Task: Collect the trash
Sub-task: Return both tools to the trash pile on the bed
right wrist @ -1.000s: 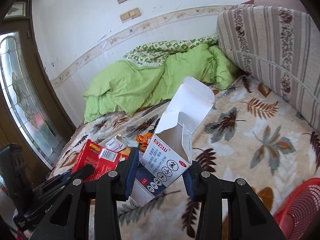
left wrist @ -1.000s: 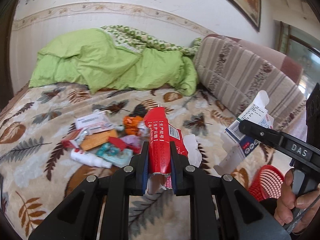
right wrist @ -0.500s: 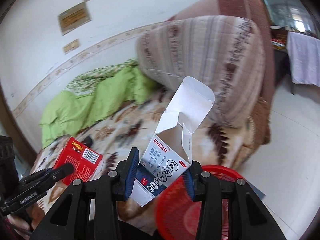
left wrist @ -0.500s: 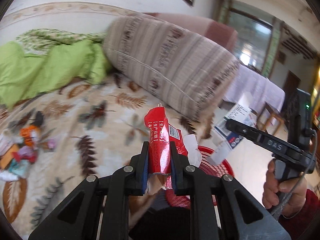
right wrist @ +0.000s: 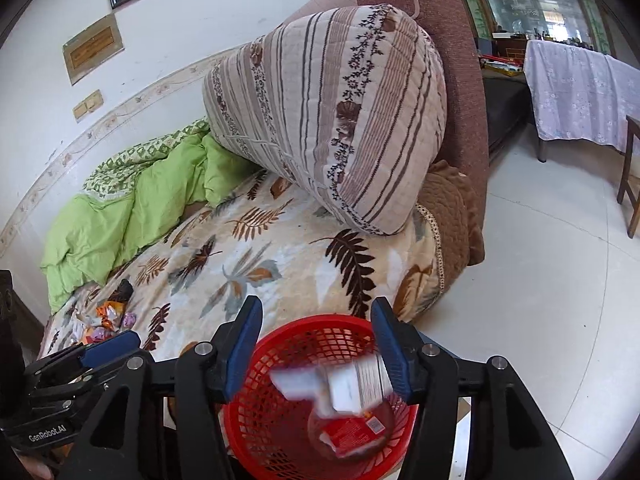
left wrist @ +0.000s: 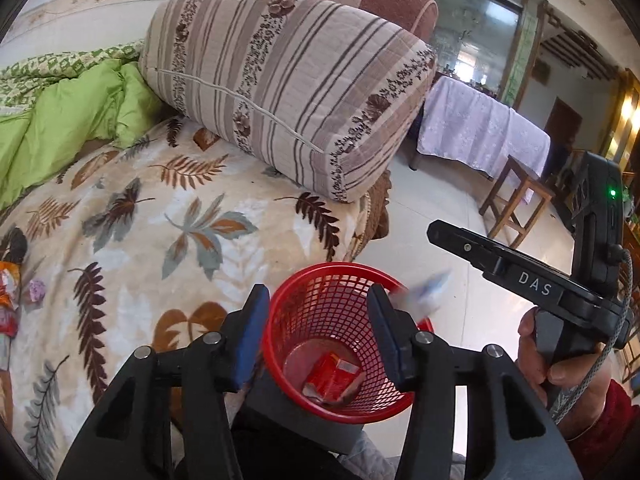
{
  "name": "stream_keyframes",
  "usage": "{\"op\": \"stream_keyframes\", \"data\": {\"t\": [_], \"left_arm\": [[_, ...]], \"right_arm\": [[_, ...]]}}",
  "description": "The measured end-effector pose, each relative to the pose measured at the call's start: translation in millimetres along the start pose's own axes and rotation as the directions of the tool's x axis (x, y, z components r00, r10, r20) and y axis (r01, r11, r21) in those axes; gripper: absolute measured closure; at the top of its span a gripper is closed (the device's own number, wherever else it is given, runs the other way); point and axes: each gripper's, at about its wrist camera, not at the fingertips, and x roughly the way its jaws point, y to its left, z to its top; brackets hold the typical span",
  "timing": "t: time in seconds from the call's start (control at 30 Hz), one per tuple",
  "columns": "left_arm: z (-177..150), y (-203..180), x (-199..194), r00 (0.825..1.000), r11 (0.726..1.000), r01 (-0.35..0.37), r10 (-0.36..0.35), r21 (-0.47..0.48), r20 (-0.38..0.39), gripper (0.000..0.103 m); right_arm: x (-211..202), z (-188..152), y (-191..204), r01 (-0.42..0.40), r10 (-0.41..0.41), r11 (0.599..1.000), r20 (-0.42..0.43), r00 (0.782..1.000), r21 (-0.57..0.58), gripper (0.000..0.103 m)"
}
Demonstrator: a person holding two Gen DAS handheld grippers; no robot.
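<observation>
Left wrist view: both the left gripper [left wrist: 316, 332] and right gripper [right wrist: 316, 344], jaws just opening with nothing gripped, hang over the red basket [left wrist: 304, 300], red packet [left wrist: 332, 376] inside at 6 o'clock, white box [right wrist: 352, 384] blurred mid-air above it.

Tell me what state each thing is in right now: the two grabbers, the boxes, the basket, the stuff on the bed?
Left gripper: open, nothing between its jaws, over the basket.
Right gripper: jaws just opening, white box let go.
Red box: lying at the basket's bottom.
White box: blurred, dropping into the basket.
Red basket: upright on the floor beside the bed.
Leftover trash: still piled on the blanket.
</observation>
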Motion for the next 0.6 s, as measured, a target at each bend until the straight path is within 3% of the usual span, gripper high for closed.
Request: {"op": "stream_keyframes", "data": {"t": [0.3, 0.6], "left_arm": [[-19.0, 38.1, -46.6, 0.993, 0.991, -0.108, 0.112, -0.077, 0.047, 0.045], [-52.4, 85.3, -104.1, 0.965, 0.957, -0.234, 0.250, -0.169, 0.079, 0.041]], "right_arm": [[-3.4, -5.6, 17.3, -0.101, 0.101, 0.995, -0.028, 0.995, 0.008, 0.042], [4.4, -15.4, 91.9, -0.241, 0.232, 0.968, -0.113, 0.966, -0.073, 0.042]]}}
